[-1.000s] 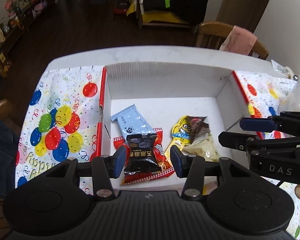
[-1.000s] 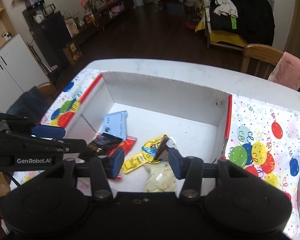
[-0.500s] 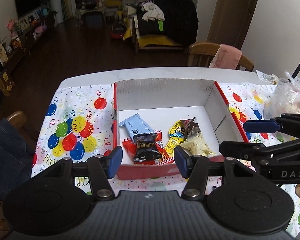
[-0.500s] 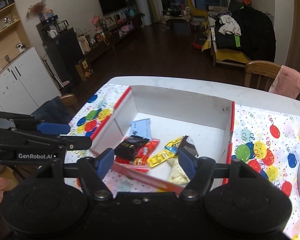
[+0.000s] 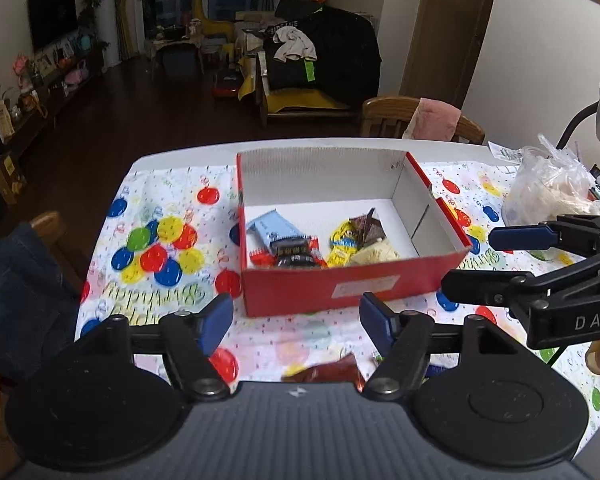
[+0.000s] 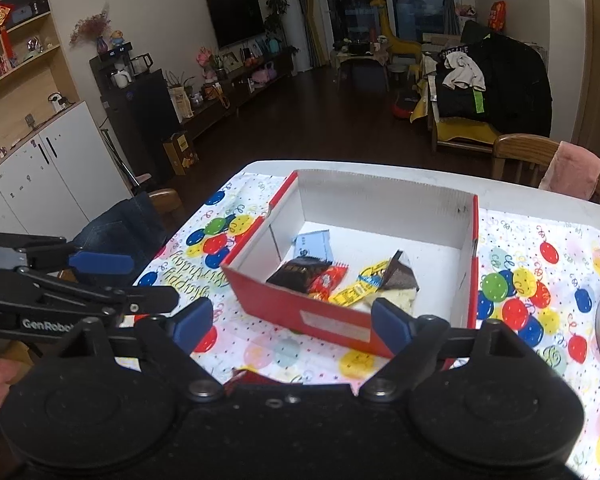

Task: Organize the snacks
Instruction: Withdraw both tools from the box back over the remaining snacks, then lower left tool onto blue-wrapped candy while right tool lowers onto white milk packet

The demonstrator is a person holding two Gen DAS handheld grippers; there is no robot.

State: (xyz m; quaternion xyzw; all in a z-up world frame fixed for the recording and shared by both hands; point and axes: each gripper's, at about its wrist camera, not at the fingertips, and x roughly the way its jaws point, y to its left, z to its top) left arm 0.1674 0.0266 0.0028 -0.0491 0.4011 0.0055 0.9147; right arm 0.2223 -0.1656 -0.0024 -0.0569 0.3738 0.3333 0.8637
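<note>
Nearest the cameras, the left claw (image 5: 296, 322) and the right claw (image 6: 291, 325) are seen with their jaws opening, wide apart, and nothing is held between them. Just under the left claw, a brown wrapper (image 5: 326, 370) lies on the balloon-printed cloth (image 5: 156, 240) that covers the desk (image 6: 380, 174). Beyond both claws, well apart from them, the red box (image 5: 340, 286) stands on the cloth. Inside it the snacks are gathered at the near wall: a blue packet (image 5: 272, 228), a black packet (image 6: 300, 274), a yellow packet (image 5: 342, 246). At the far right a plastic bag (image 5: 552, 188) rests.
</note>
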